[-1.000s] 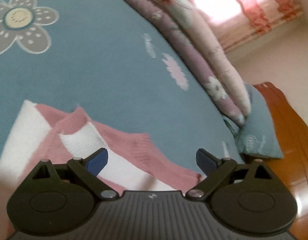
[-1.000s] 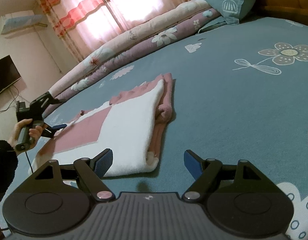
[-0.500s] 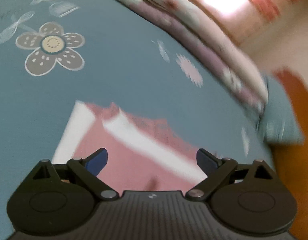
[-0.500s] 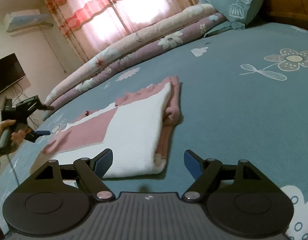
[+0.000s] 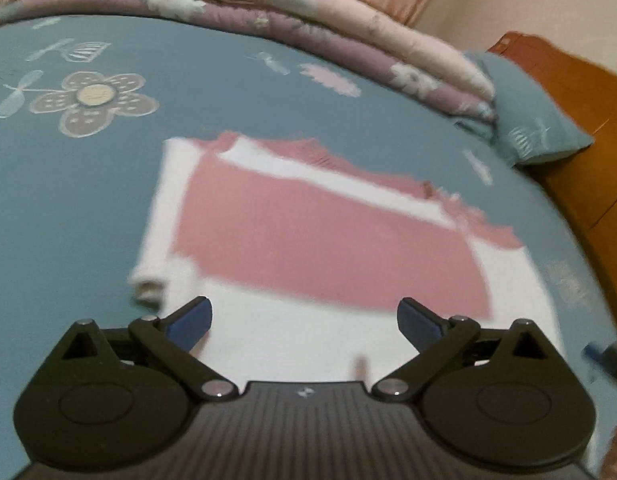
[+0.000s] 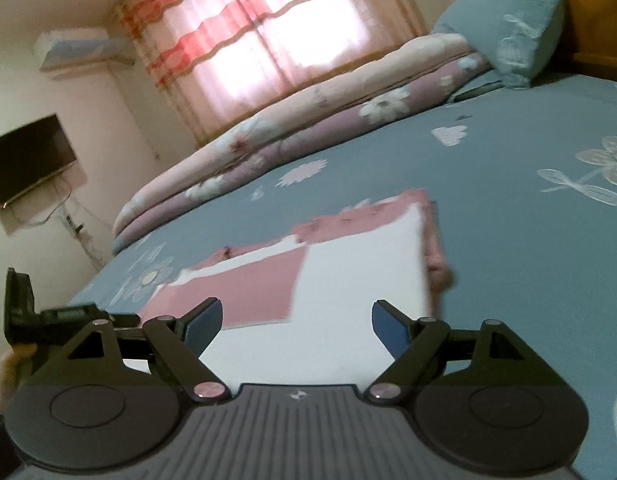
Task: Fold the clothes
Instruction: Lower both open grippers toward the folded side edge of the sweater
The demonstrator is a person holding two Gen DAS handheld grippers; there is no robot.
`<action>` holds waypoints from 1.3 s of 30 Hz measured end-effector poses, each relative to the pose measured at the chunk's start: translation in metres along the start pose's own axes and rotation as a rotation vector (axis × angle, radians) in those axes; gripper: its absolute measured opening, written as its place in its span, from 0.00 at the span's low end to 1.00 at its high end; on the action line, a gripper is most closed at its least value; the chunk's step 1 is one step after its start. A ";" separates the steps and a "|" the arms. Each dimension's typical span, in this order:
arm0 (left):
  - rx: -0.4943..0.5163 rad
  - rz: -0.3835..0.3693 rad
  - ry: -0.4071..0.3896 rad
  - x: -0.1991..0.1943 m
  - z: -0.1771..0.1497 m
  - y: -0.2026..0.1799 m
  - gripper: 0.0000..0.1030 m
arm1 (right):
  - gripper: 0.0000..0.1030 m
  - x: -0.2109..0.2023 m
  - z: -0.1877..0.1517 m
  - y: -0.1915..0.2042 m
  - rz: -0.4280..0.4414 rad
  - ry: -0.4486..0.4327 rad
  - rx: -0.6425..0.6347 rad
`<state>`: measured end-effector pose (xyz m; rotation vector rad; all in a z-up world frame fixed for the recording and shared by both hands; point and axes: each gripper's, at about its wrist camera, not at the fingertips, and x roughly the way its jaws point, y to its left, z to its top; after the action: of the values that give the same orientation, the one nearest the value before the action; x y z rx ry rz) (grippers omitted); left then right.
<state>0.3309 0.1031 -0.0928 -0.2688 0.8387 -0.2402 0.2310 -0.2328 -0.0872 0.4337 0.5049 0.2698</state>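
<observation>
Both grippers have swung in over the garment since a second ago, when the left one sat off at its far end. The pink and white garment (image 5: pixel 328 240) lies folded flat on the blue bedsheet (image 5: pixel 88 208). Left gripper (image 5: pixel 304 316) is spread wide, nothing between its fingers. Right gripper (image 6: pixel 296 322) is spread too, over the white near edge. Rolled quilt (image 6: pixel 308 120) runs along the far side.

The folded sweater (image 5: pixel 328 248) lies on the bed (image 5: pixel 88 208); rolled quilts (image 5: pixel 268 12) and a pillow (image 5: pixel 536 128) lie behind it.
</observation>
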 end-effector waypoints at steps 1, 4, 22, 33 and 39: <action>0.008 -0.025 0.008 0.000 0.000 0.004 0.96 | 0.83 0.007 0.003 0.007 0.017 0.013 -0.016; -0.043 -0.117 0.023 -0.001 0.003 0.020 0.96 | 0.85 0.028 0.007 0.013 0.047 0.021 -0.018; -0.319 -0.439 -0.069 -0.035 0.005 0.088 0.96 | 0.85 0.027 -0.019 0.013 -0.097 0.046 0.195; -0.394 -0.308 -0.070 -0.024 0.007 0.103 0.96 | 0.85 0.029 -0.043 0.067 -0.112 0.117 0.048; -0.446 -0.286 -0.020 -0.010 0.006 0.116 0.96 | 0.85 0.021 -0.035 0.056 -0.119 0.106 0.080</action>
<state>0.3409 0.2159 -0.1195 -0.8109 0.8269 -0.3151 0.2224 -0.1642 -0.0974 0.4668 0.6450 0.1592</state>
